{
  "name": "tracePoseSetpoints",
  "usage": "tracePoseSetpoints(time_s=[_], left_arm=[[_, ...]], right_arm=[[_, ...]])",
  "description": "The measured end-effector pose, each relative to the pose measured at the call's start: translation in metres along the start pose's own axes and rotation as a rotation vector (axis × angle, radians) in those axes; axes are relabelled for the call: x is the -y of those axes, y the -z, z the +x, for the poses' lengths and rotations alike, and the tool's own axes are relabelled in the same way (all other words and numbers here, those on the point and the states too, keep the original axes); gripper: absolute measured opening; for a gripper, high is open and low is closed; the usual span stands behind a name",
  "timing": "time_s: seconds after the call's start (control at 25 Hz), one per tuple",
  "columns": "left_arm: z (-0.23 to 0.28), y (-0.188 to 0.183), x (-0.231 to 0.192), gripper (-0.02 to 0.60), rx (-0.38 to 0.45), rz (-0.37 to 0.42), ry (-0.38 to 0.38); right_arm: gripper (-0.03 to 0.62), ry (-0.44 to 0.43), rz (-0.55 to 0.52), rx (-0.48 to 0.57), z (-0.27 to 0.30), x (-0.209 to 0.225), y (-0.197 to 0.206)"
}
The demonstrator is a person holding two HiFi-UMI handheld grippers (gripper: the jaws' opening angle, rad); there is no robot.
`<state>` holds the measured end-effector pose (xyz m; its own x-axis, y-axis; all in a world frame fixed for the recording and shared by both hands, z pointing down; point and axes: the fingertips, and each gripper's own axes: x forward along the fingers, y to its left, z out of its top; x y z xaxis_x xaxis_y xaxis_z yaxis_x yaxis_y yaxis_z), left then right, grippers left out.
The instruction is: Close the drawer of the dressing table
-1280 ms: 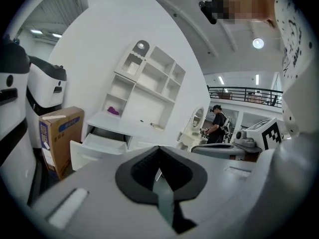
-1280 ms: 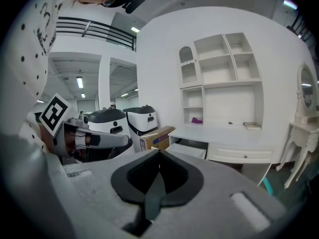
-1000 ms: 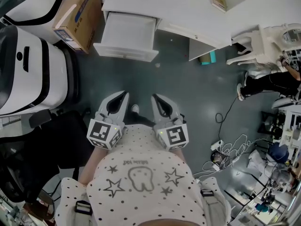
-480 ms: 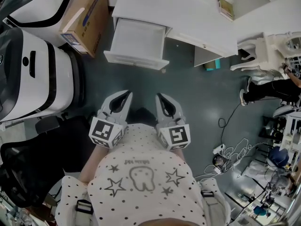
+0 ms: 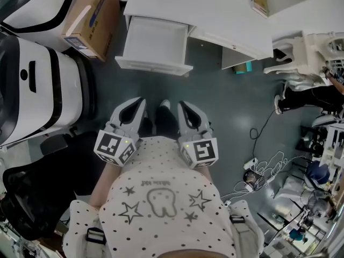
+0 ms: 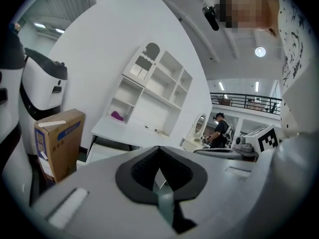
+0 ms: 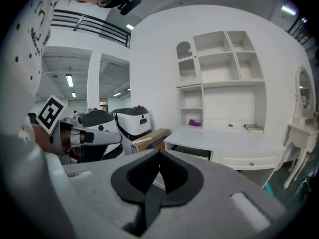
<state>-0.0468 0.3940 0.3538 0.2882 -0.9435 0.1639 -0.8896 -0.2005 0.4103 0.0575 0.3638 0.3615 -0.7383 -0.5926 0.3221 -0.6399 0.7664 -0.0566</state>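
Note:
The white dressing table [image 5: 215, 12] stands at the top of the head view. Its left drawer [image 5: 153, 47] is pulled out over the grey floor and looks empty. My left gripper [image 5: 141, 100] and right gripper [image 5: 181, 104] are side by side in front of my body, well short of the drawer front, and point toward it. Both are shut with nothing between the jaws. In the left gripper view the shut left gripper [image 6: 159, 149] points at the drawer [image 6: 107, 151]. In the right gripper view the shut right gripper [image 7: 159, 154] points at the table [image 7: 229, 138].
A cardboard box [image 5: 88, 18] leans left of the drawer, next to large white and black machines [image 5: 37, 85]. A black chair [image 5: 32, 192] is at lower left. White furniture [image 5: 301, 50], another person [image 5: 312, 95] and floor cables [image 5: 260, 171] are to the right.
Both grippers have moved a little toward the dressing table together with my body. A shoe now shows between them. The jaws stayed shut and the drawer stayed open.

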Motion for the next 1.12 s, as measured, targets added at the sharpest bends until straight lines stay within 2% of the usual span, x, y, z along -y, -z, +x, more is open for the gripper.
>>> tracePoseSetpoints(time_s=[0.28,0.64,0.8,1.12], left_arm=[[0.026,-0.016,-0.02,0.002,0.076,-0.03,-0.056],[0.087,-0.025,-0.022,0.002,0.068,-0.018,-0.087],[0.107,-0.026,-0.023,0.002,0.072,-0.038,-0.118],[0.14,-0.021,-0.01,0.002,0.091,-0.057,-0.105]], right_arm=[[0.0,-0.014,-0.022,0.004,0.024,0.027,-0.008],[0.0,-0.056,-0.042,0.002,0.059,0.082,-0.026],[0.0,-0.077,-0.065,0.003,0.068,0.099,-0.027],[0.0,-0.082,-0.08,-0.001,0.072,0.138,-0.024]])
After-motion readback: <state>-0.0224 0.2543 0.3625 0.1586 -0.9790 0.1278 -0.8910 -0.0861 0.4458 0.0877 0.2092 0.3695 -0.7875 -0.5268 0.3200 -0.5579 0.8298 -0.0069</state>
